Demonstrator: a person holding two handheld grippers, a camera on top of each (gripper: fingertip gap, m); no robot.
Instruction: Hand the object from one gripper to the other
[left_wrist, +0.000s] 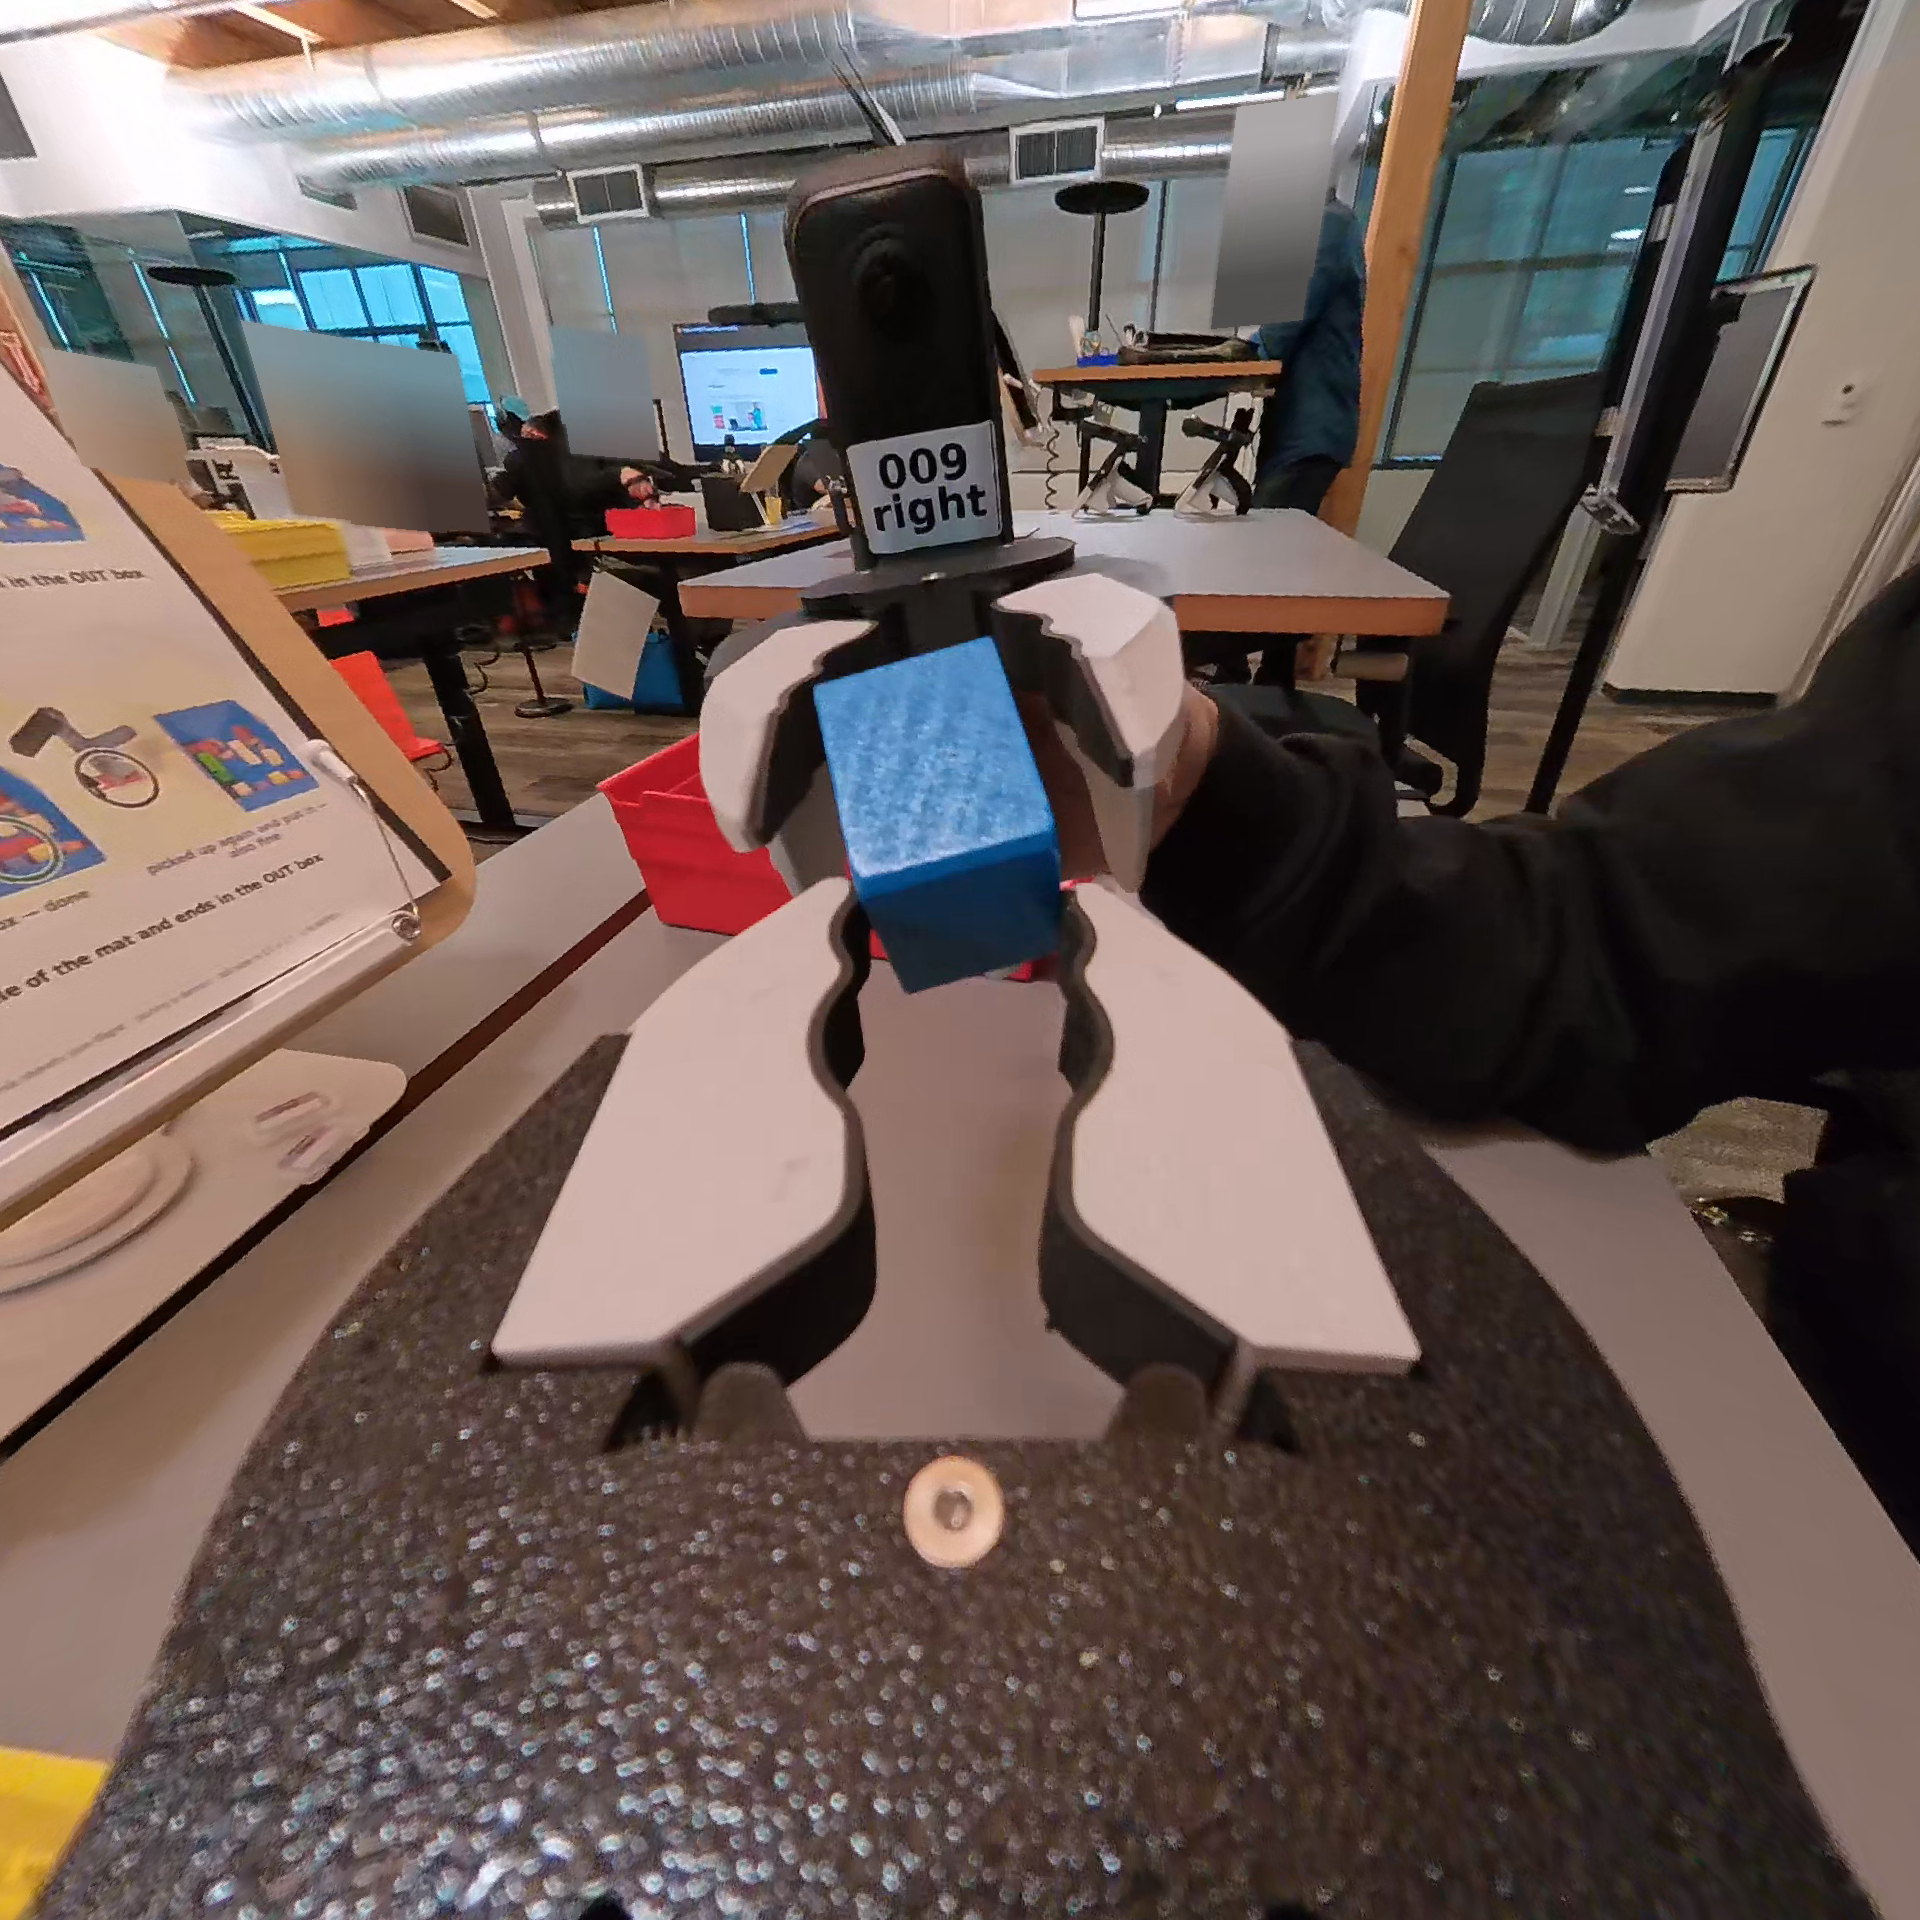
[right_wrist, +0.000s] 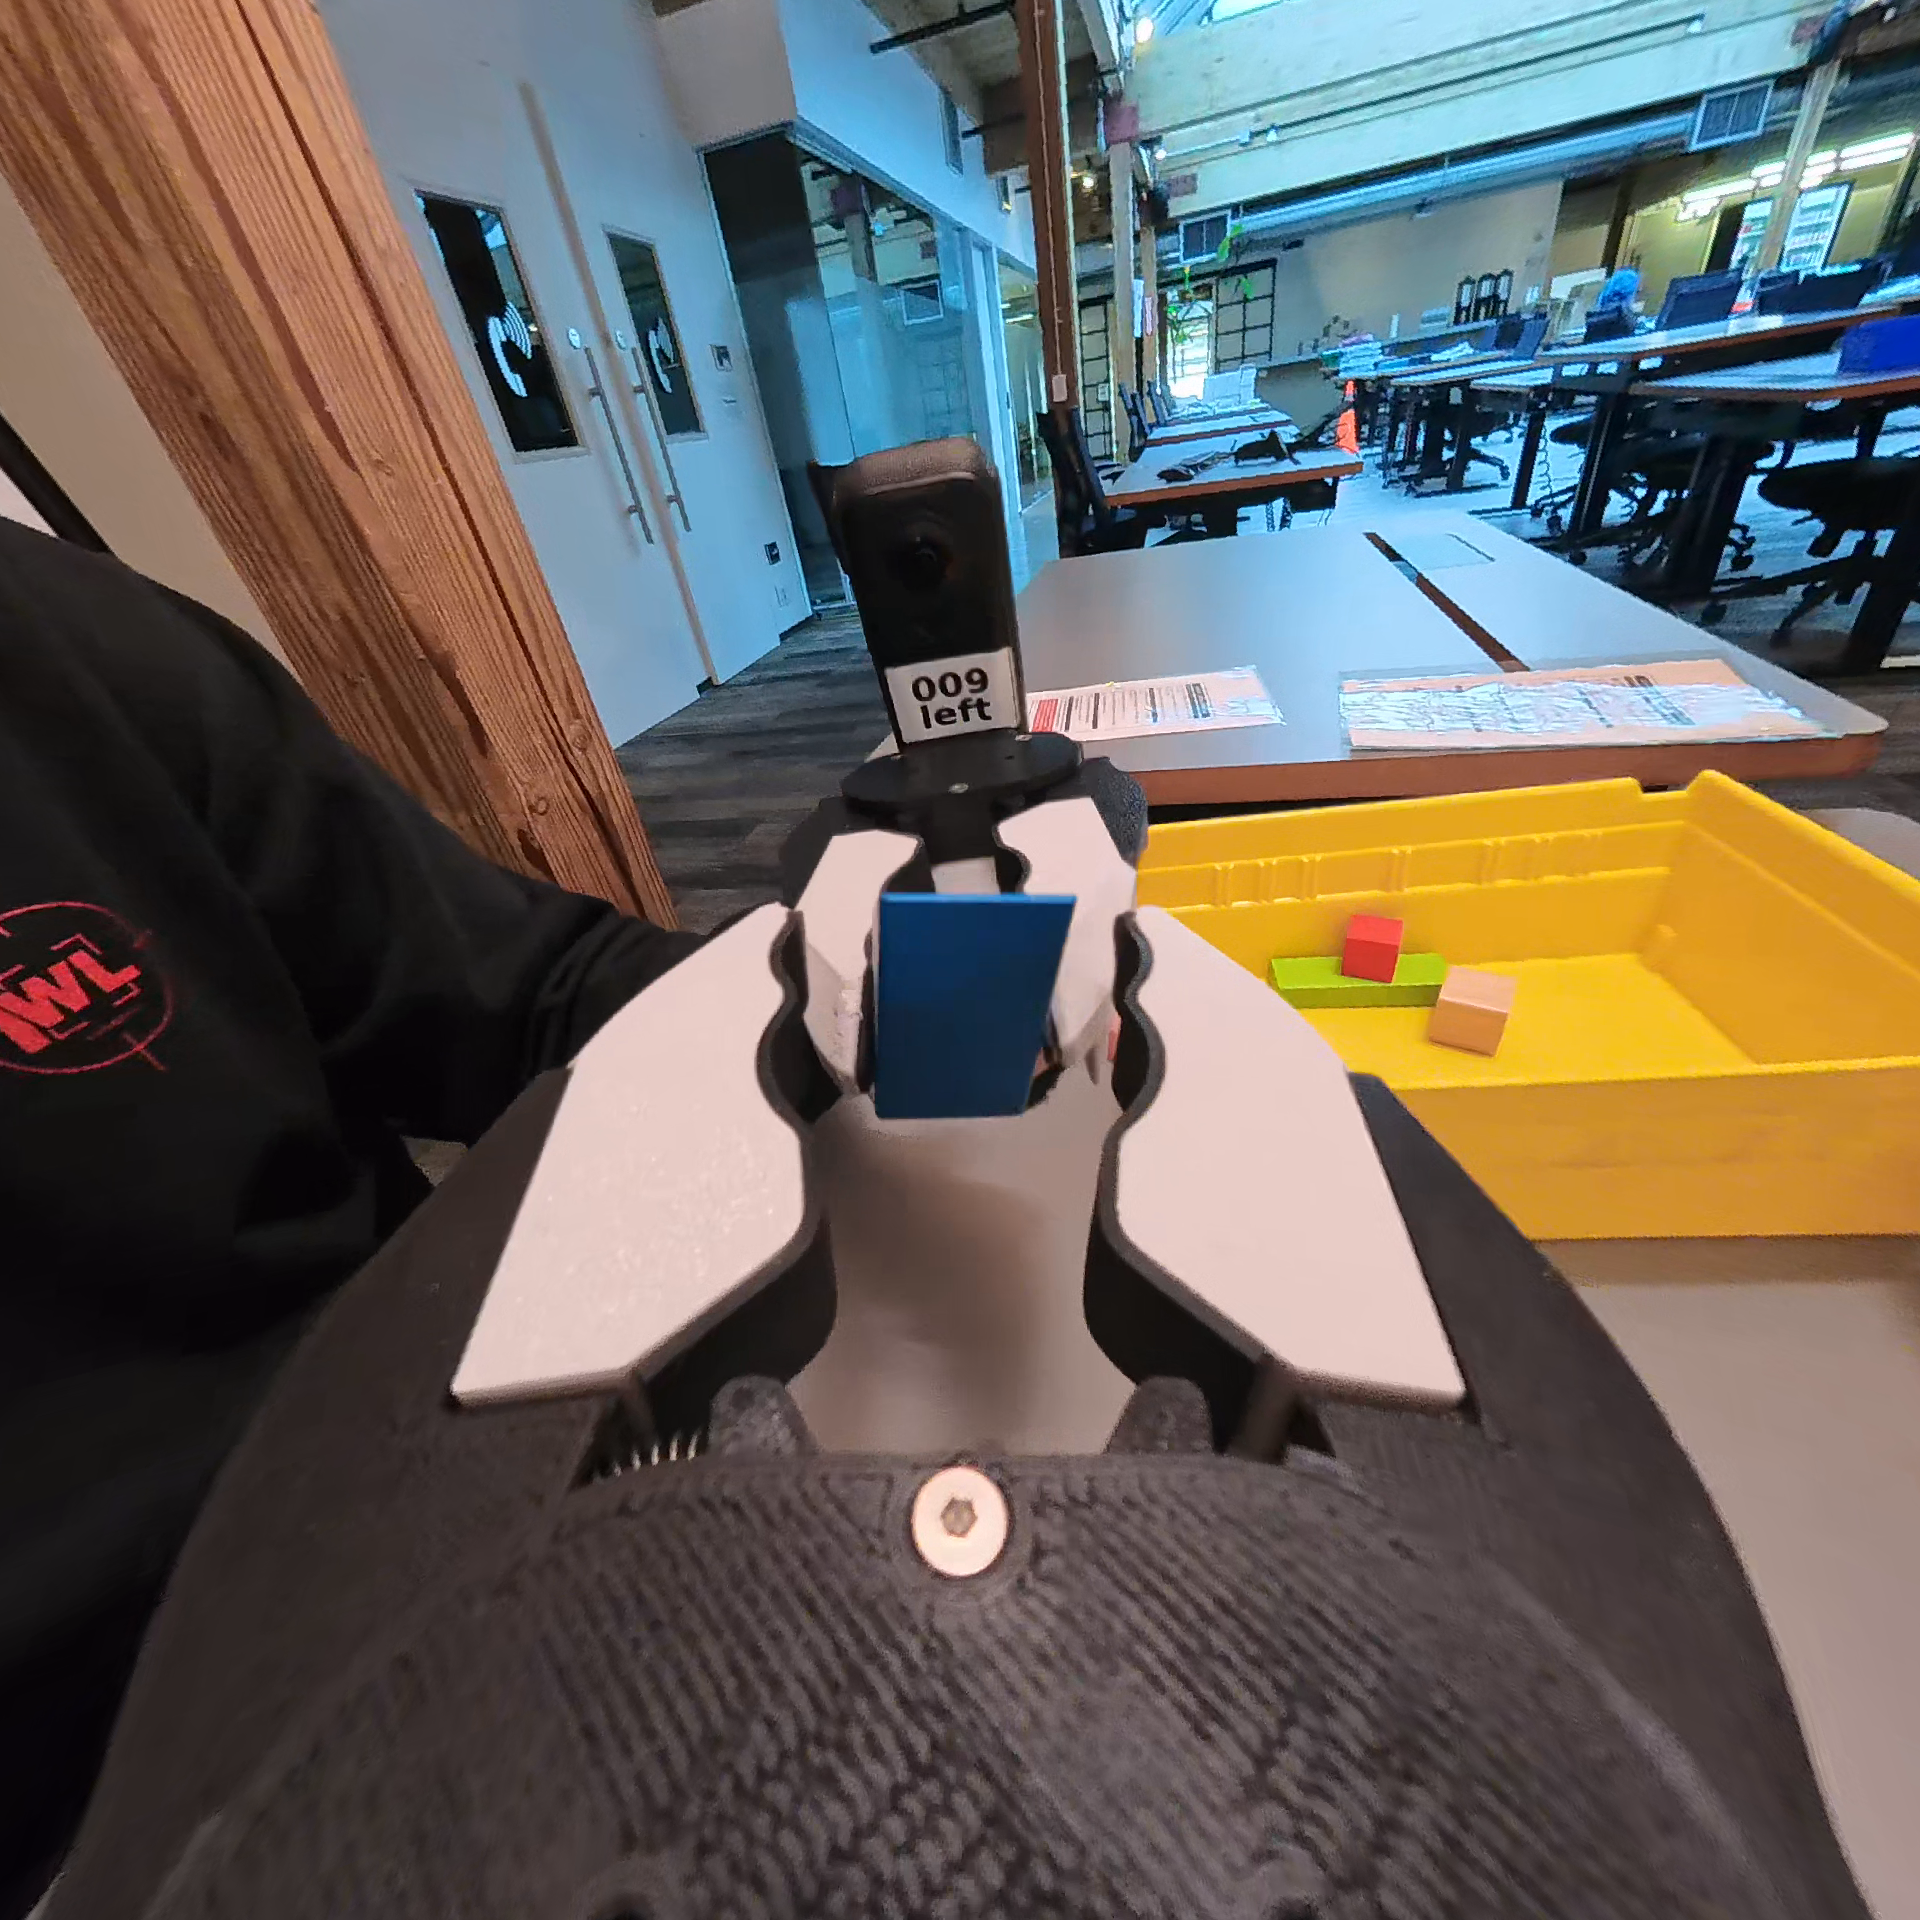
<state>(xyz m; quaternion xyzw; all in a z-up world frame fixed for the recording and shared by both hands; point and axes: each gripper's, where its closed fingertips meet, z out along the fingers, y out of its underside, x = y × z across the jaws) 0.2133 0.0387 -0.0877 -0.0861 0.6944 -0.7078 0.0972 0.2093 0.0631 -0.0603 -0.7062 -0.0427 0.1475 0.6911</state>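
Left tool grips one blue block; right tool spread around it.

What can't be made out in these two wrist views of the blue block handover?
- Left wrist view: the inside of the red bin, blocked by the right gripper and the blue block.
- Right wrist view: the blue block's far end, hidden between the left gripper's fingers.
- Right wrist view: the yellow bin, cut off by the right edge.

A solid blue rectangular wooden block shows a paler, speckled blue top face. Right of it, the glossy yellow plastic bin holds a red cube, a lime-green bar and a plain tan cube.
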